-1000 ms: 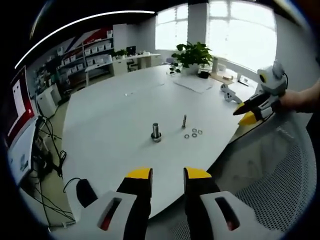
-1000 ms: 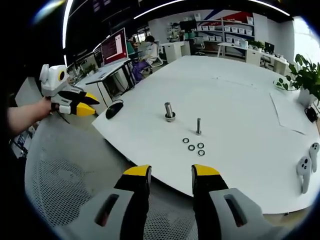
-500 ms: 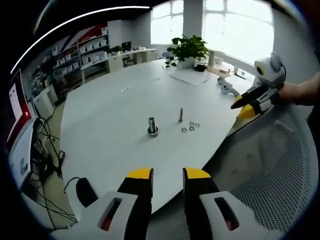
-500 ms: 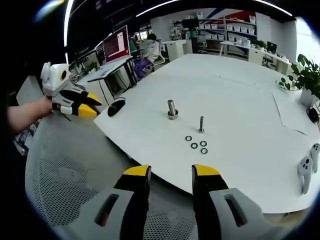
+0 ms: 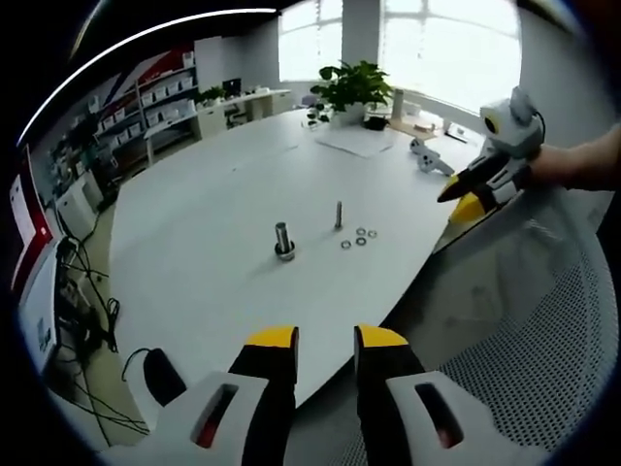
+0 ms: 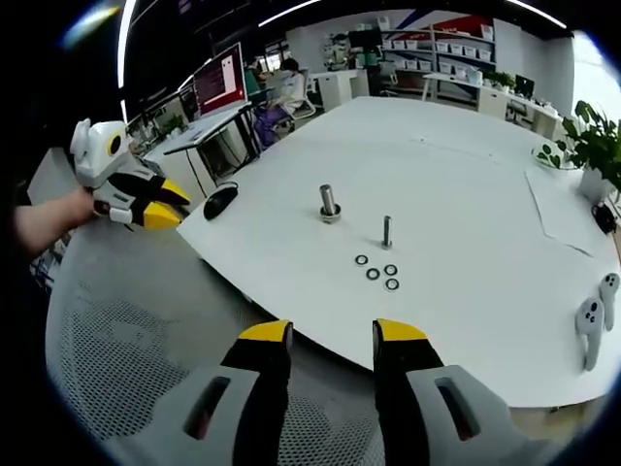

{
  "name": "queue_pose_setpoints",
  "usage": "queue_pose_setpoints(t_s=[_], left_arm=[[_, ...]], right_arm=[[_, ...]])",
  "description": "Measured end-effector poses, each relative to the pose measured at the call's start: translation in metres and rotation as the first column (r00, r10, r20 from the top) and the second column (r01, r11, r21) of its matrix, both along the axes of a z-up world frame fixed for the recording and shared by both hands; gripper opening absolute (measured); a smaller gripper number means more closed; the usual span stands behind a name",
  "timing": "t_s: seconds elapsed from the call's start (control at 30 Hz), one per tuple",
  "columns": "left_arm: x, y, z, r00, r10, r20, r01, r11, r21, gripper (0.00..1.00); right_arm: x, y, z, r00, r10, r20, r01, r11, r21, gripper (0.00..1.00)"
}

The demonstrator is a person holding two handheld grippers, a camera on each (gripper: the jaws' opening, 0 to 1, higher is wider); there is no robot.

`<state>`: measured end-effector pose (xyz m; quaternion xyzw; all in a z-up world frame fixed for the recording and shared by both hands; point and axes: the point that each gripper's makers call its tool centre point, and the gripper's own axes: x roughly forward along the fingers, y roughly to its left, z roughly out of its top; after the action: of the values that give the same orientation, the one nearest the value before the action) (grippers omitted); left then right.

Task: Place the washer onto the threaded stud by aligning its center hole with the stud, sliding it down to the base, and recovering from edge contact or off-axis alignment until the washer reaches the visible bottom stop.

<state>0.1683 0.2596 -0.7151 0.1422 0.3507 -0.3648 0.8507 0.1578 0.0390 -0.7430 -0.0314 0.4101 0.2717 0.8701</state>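
Jaws of left gripper (image 5: pixel 325 338) and right gripper (image 6: pixel 332 333) apart, empty, both drawn slightly farther back off the table (image 6: pixel 466 175) edge than a second ago; washers (image 6: pixel 376 271) loose beside threaded stud (image 6: pixel 386 231); approach not begun.

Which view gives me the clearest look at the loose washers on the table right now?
The right gripper view: the four washers lie apart, each ring distinct, just in front of the thin stud. In the left gripper view the washers look smaller, bunched beside the stud.
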Motion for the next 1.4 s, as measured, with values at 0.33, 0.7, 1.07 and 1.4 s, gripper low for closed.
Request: queue_pose_setpoints(t_s=[0.33, 0.7, 1.07, 1.4], left_arm=[[0.002, 0.006, -0.002, 1.0, 0.022, -0.012, -0.022, 1.0, 0.01, 0.2], [-0.003, 0.0, 0.001, 1.0, -0.01, -0.009, 0.01, 1.0, -0.014, 0.19], [-0.002, -0.004, 0.002, 0.999, -0.017, -0.028, 0.016, 0.999, -0.039, 0.19], [-0.001, -0.003, 0.003, 1.0, -0.01, -0.019, 0.01, 0.999, -0.035, 0.21]], right_arm=[[-0.008, -0.001, -0.011, 0.998, 0.031, -0.059, -0.034, 0.998, -0.052, 0.36], [-0.01, -0.003, -0.015, 0.996, 0.032, -0.081, -0.039, 0.996, -0.086, 0.37], [-0.012, -0.005, -0.02, 0.994, 0.033, -0.108, -0.044, 0.994, -0.101, 0.38], [-0.013, -0.003, -0.019, 0.992, 0.06, -0.112, -0.072, 0.992, -0.106, 0.37]])
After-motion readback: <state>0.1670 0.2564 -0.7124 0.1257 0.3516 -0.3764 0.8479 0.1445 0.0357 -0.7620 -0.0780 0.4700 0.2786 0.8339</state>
